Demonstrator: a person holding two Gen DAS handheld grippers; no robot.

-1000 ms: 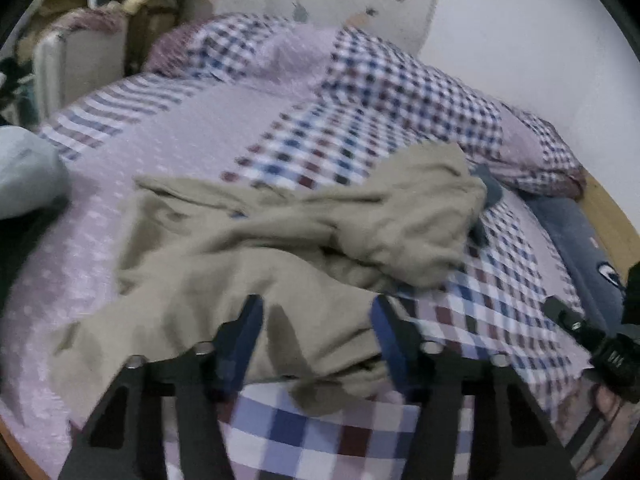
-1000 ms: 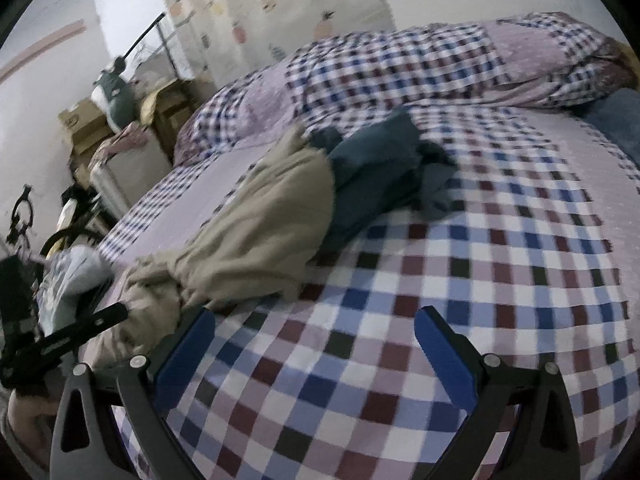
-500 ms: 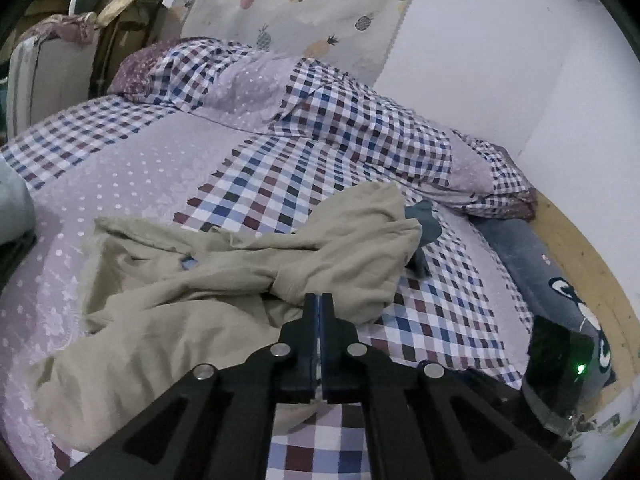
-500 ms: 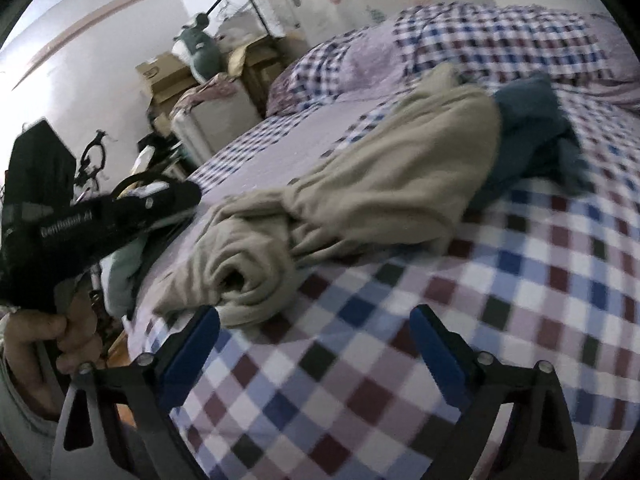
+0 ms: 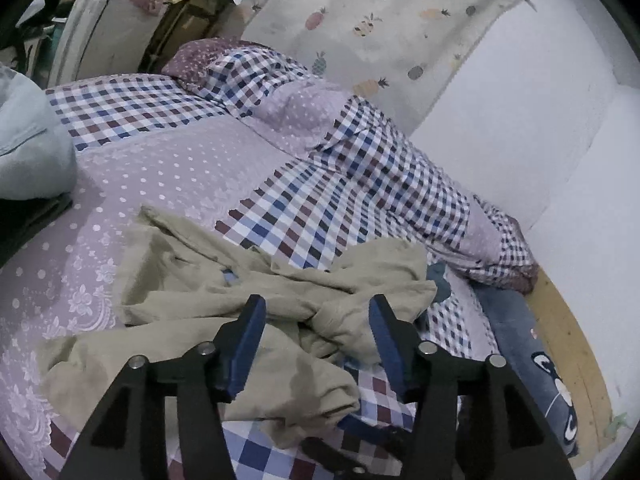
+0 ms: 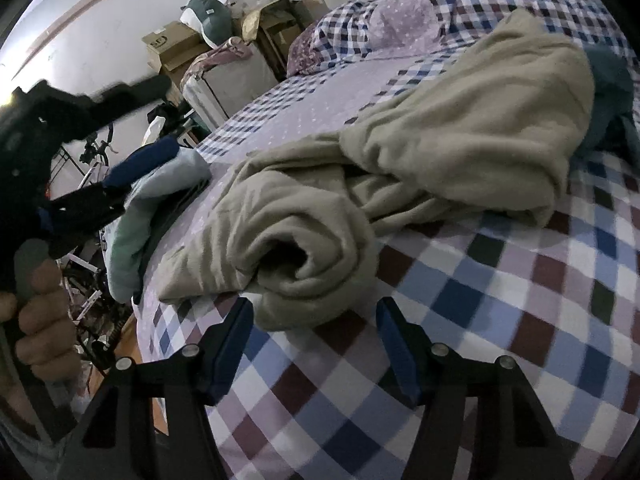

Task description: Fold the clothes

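While both claws hung over the bed, state was as follows:

left gripper (image 5: 316,344): jaws spread wide, nothing between the blue pads; it hung above the near part of the beige garment, not touching as far as I could tell.

right gripper (image 6: 316,344): jaws also wide apart, empty; it hung just short of the rolled near end of the garment, above checked fabric.

beige garment (image 5: 208,288): crumpled, unfolded, on the near half of the bed. From the right wrist view one end was rolled into a tube with a dark opening facing the camera (image 6: 304,256), and the bulk was heaped farther back to the right.

dark teal cloth (image 6: 608,96): partly under the far right edge of the beige heap, touching it; only a small patch showed from the left wrist view (image 5: 438,280).

bedspread (image 5: 192,164): lilac dotted panels with blue, maroon and white check; bunched into a ridge along the far side by the wall.

pale blue-green cloth (image 5: 28,148): on the left edge of the bed, apart from the beige garment.

navy cushion (image 5: 532,344): printed with a cartoon face, at the right edge of the bed, next to a wooden bed frame (image 5: 572,344).

hand (image 6: 40,320): gripped the handle of the left tool, at the left edge of the right wrist view.

background: cardboard boxes (image 6: 172,48) and a pineapple-print curtain (image 5: 380,28) on the far side.
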